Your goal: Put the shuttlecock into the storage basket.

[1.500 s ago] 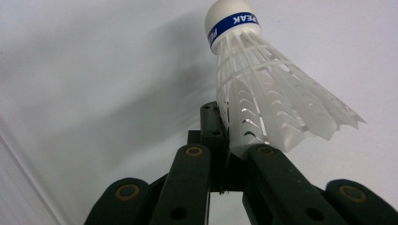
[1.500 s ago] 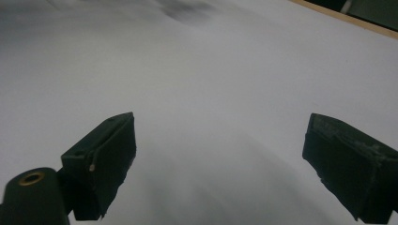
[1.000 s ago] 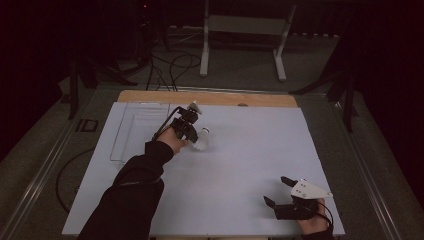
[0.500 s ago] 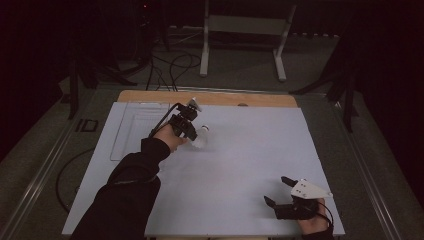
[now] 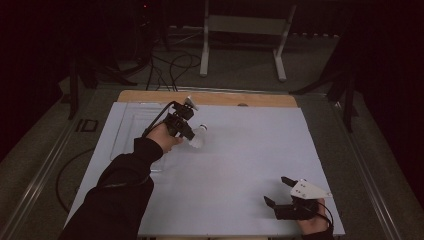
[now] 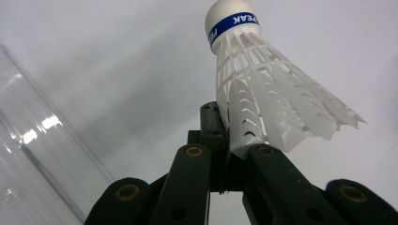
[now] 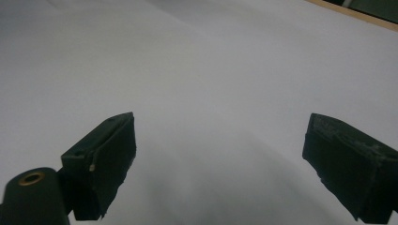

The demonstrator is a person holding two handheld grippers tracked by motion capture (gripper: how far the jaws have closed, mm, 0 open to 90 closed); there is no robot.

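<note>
One white sheet (image 5: 235, 170) covers the table, wooden edge (image 5: 210, 98) showing at the far side. A clear plastic tube (image 5: 131, 131) lies on the sheet at far left; in the left gripper view its wall (image 6: 33, 154) runs just beside the jaws.

Left gripper (image 5: 186, 131): raised over the sheet near the tube, jaws pinched shut on the skirt rim of a white plastic shuttlecock (image 6: 263, 103). Cork end with blue band points away from the jaws. In the high view the shuttlecock (image 5: 199, 138) sits just beyond the gripper tip, apart from the tube.

Right gripper (image 5: 278, 191): low at the near right corner, well apart from the rest. Jaws wide open, nothing between them; one pad (image 7: 105, 154) shows bare sheet beside it.

Risks, as judged: the hold is only on a thin, springy skirt edge, so the shuttlecock could pivot or slip out on a quick turn. Squeezing may crease the skirt. If it is meant for the tube, a tilted skirt could catch on the tube mouth, and the unsteadied tube may roll.
</note>
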